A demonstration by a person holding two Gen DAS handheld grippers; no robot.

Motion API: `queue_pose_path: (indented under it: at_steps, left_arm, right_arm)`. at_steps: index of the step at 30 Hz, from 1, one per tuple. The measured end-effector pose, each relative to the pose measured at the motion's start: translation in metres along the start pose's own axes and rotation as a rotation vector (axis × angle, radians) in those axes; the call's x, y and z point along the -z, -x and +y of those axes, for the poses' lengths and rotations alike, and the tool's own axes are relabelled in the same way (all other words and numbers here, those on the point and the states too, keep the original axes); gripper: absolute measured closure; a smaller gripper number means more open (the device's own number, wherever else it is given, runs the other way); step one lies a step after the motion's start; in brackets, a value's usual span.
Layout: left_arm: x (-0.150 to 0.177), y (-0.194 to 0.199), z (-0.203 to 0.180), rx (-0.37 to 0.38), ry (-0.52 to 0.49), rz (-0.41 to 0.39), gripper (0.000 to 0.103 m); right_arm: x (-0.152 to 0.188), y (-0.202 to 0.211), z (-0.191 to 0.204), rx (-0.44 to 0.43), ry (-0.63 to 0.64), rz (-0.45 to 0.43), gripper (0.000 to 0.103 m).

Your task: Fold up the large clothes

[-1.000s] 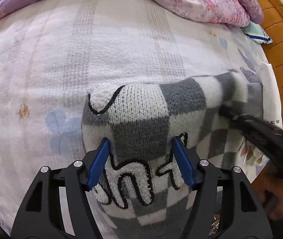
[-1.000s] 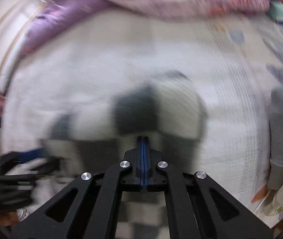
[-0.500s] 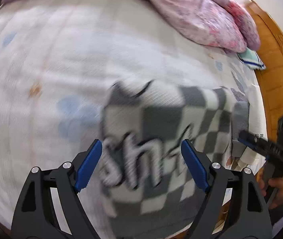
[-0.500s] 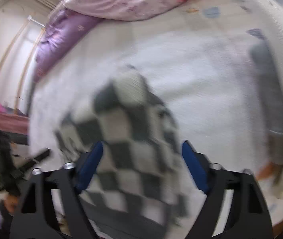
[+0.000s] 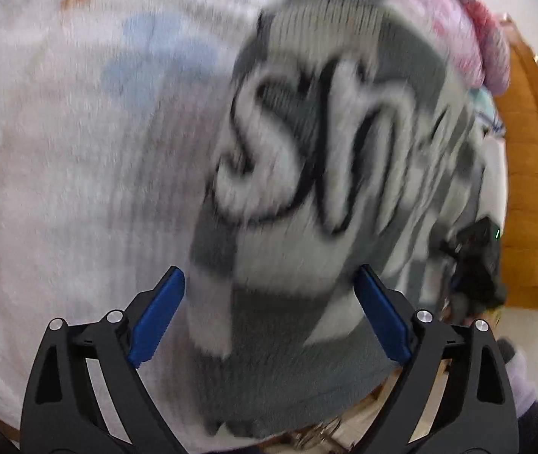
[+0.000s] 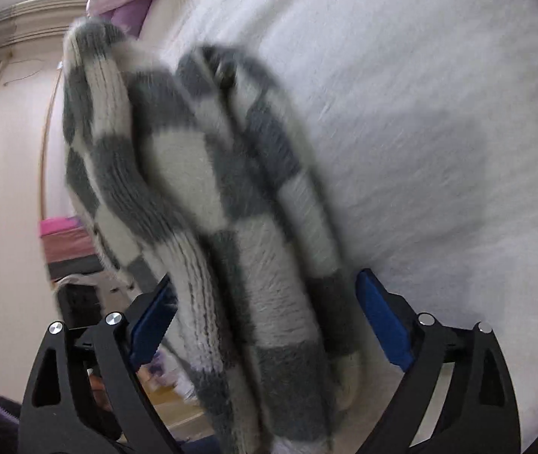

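1. Two grippers are in view, and both have their blue pads wide apart with nothing clamped between them; I take the checkered sweater (image 5: pixel 329 174) as the landmark for all places.
2. Left of the sweater, in the left wrist view, lies the white bed cover (image 5: pixel 79 189) with a pale blue print, and the sweater rests on it near the edge of the bed.
3. The left gripper (image 5: pixel 269 314) stands just in front of the sweater's near end, one pad at each side of the knit, not touching it as far as I can tell, because the picture is blurred.
4. Right of the sweater the pink quilt (image 5: pixel 473 38) and the wooden bed frame (image 5: pixel 534 189) are seen, and the other tool shows dark below them.
5. In the right wrist view the sweater (image 6: pixel 223 208) appears as a folded bundle in several layers, running between the pads of the right gripper (image 6: pixel 269 317); the pads stay clear of it.
6. My judgement: the fold seems made, and the risk is now at the bed edge. Part of the bundle hangs over it, so with no grip the layers can slide off or open.
7. A fast move of either tool can also catch the loose knit and pull one layer out.
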State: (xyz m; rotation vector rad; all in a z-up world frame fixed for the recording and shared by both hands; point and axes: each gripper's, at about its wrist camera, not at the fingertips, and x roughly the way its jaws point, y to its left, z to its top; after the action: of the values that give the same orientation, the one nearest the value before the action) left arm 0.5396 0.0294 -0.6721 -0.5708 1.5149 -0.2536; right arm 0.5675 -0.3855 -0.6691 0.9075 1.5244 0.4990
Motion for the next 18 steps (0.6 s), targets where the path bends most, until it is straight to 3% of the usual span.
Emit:
queue_pose_path:
  at_steps: [4,8,13,16,18]
  left_arm:
    - [-0.002,-0.021,0.009,0.014,0.052,-0.001,0.004]
    - [-0.013,-0.035,0.006,0.054,0.056,0.033,0.005]
    - [-0.012,-0.023,-0.016,0.023,-0.006,0.020,0.031]
    - [-0.011,-0.007,-0.027,0.024,-0.028,0.002,0.044]
    - [-0.009,0.009,-0.038,0.038,-0.045,-0.023,0.046]
  right_arm:
    - [0.002,-0.013,0.009,0.039,0.053,-0.008,0.010]
    - [0.003,-0.017,0.018,0.075,0.053,-0.030,0.010]
    - [0.015,-0.018,0.048,0.127,0.045,-0.071,0.045]
    - [0.027,-0.007,0.085,0.245,0.101,-0.111,0.053]
    - [0.034,0.001,0.116,0.313,0.162,-0.142,0.055]
